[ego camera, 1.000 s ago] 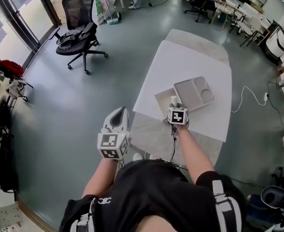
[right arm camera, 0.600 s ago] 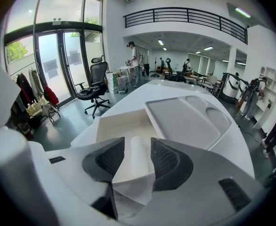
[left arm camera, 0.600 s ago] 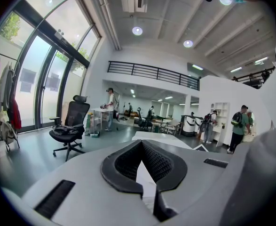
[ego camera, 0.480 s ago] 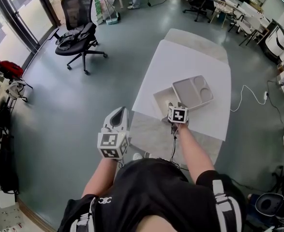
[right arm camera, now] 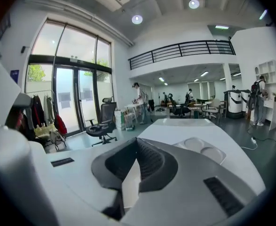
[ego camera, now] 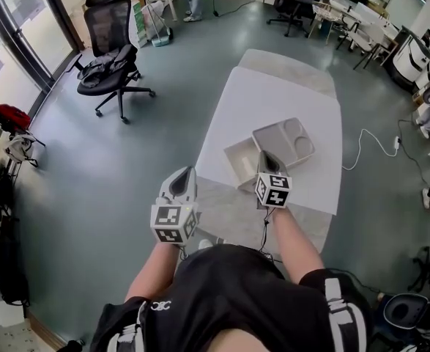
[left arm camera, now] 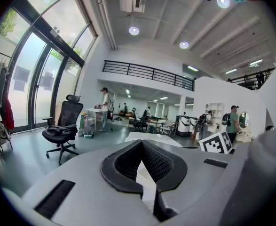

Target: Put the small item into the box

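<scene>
Right gripper [ego camera: 263, 155], jaws just closed with nothing between them, hangs above the box [ego camera: 236, 163] just ahead; draw it back without clipping the rim.

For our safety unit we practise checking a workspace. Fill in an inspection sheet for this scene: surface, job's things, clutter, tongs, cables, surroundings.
Surface: white table with mottled ends.
Job's things: open white box next to a compartment tray; small item not made out.
Clutter: nothing seen.
Tongs: left tongs shut, empty, beside the table; right tongs have just closed, nothing between them, near the box.
Cables: white cable on the floor right of the table; thin cord below the right tongs.
Surroundings: black office chair, desks behind.
</scene>
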